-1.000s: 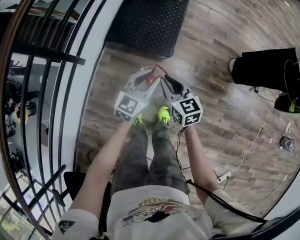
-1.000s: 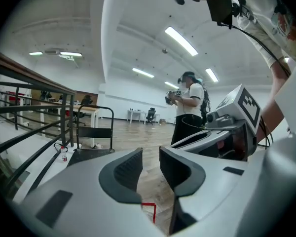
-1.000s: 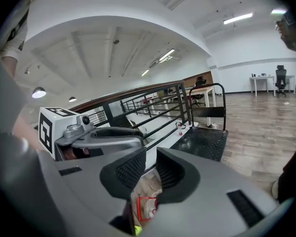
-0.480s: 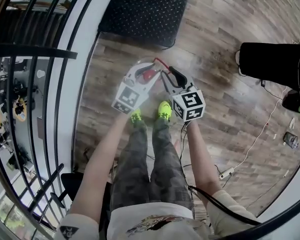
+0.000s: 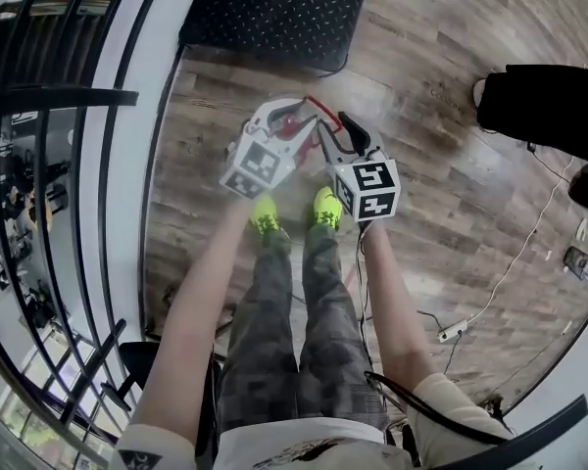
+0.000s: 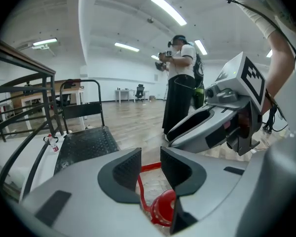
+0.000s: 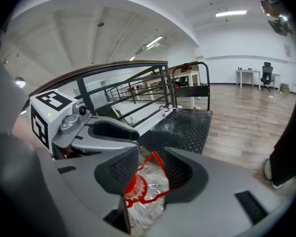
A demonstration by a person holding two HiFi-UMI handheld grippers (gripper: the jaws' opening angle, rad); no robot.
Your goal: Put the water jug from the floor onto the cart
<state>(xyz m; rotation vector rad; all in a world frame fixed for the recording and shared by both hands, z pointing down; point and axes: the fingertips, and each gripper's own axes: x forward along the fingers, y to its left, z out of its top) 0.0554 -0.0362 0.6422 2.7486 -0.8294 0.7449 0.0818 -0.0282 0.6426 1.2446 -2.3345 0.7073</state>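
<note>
Both grippers have sunk toward the wooden floor (image 5: 441, 184), near the yellow shoes (image 5: 265, 213). The right gripper (image 7: 149, 152) has just been opening its jaws, now wide around the water jug's (image 7: 147, 201) red handle (image 7: 156, 157). The left gripper (image 6: 150, 153) stands narrowly open, the handle between its jaws. The jug sits on the floor before the black cart (image 5: 274, 8). A railing (image 5: 78, 96) runs left, and another person (image 5: 549, 106) stands right.

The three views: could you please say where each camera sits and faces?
Head view: on the head, facing steeply down at the floor; arms, legs, left gripper, right gripper show.
Left gripper view: on the left gripper, along its jaws, past the jug toward the cart.
Right gripper view: on the right gripper, facing the cart; jaws, just opened wider, straddle the jug's handle.
Shared: gripper views both show jug and cart.
</note>
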